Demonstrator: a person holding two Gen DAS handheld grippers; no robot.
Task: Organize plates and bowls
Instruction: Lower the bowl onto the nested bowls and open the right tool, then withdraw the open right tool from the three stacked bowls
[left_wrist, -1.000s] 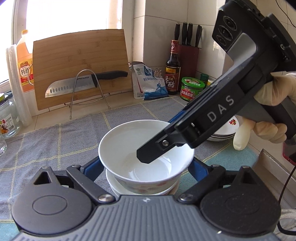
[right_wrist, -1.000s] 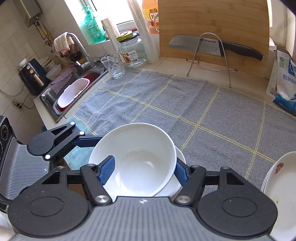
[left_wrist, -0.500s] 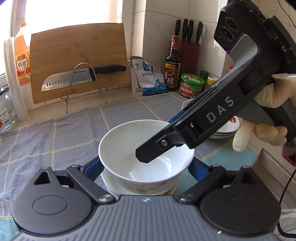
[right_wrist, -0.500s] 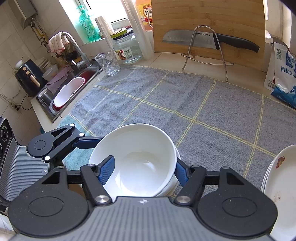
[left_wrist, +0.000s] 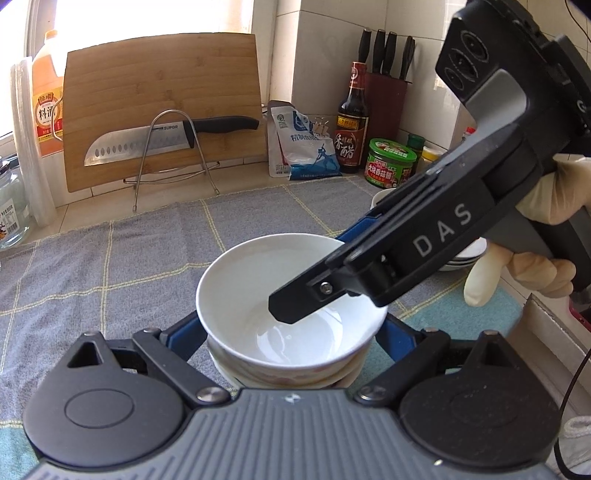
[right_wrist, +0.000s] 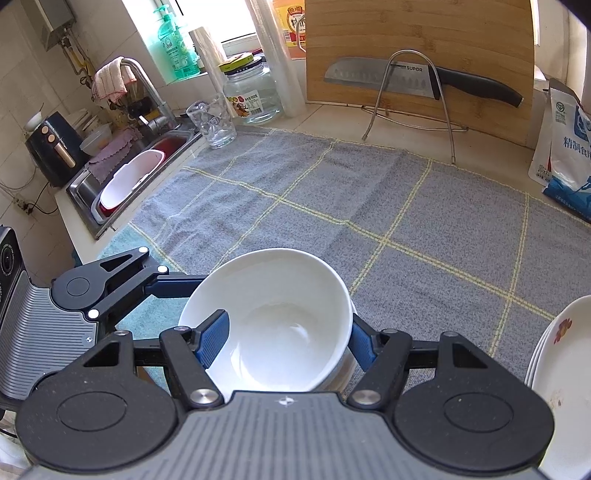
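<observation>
A white bowl (left_wrist: 258, 280) (right_wrist: 280, 295) sits on top of one or two flower-patterned bowls (left_wrist: 288, 376) over the grey checked cloth (right_wrist: 369, 192). My right gripper (right_wrist: 288, 336) is shut on the top bowl, with one finger inside it and the other outside its rim. In the left wrist view that gripper (left_wrist: 321, 271) slants down from the right, held by a gloved hand (left_wrist: 546, 206). My left gripper (left_wrist: 291, 321) stands wide, its blue pads pressed against both sides of the lower bowls. A stack of white plates (right_wrist: 554, 369) (left_wrist: 465, 254) lies to the right.
A cutting board (left_wrist: 159, 92) leans at the back with a knife (left_wrist: 155, 142) on a wire stand. A salt bag (left_wrist: 299, 147), a vinegar bottle (left_wrist: 351, 122), a green-lidded jar (left_wrist: 391, 162) and a knife block (left_wrist: 388, 92) stand at the back right. A sink (right_wrist: 129, 177), a glass (right_wrist: 212, 123) and a big jar (right_wrist: 251, 88) are on the left.
The top bowl has settled lower onto the bowls beneath it. Both views have shifted slightly against the counter, while the bowls keep their place between the fingers.
</observation>
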